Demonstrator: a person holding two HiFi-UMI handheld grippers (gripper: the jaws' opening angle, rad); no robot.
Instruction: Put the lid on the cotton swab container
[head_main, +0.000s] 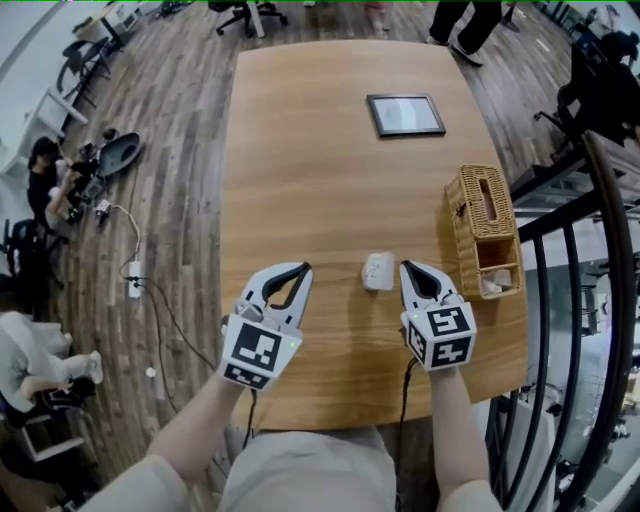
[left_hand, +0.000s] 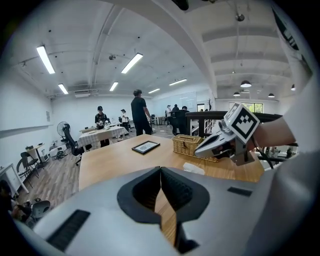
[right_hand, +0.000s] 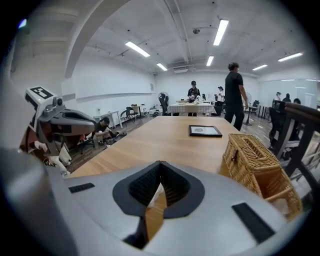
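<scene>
A small white cotton swab container (head_main: 378, 271) lies on the wooden table (head_main: 320, 180), between my two grippers; I cannot make out a separate lid. The left gripper (head_main: 306, 267) is just left of it, its jaws shut and empty. The right gripper (head_main: 404, 266) is close on the container's right side, tips together, holding nothing. In the left gripper view the container (left_hand: 193, 168) shows ahead to the right, below the right gripper (left_hand: 225, 140). In the right gripper view a white bit of the container (right_hand: 155, 195) shows through the opening behind the shut tips (right_hand: 160, 163).
A wicker basket (head_main: 483, 230) stands along the table's right edge, just beyond the right gripper. A dark picture frame (head_main: 405, 114) lies flat at the far end. A black railing (head_main: 600, 260) runs on the right. People stand and sit farther off in the room.
</scene>
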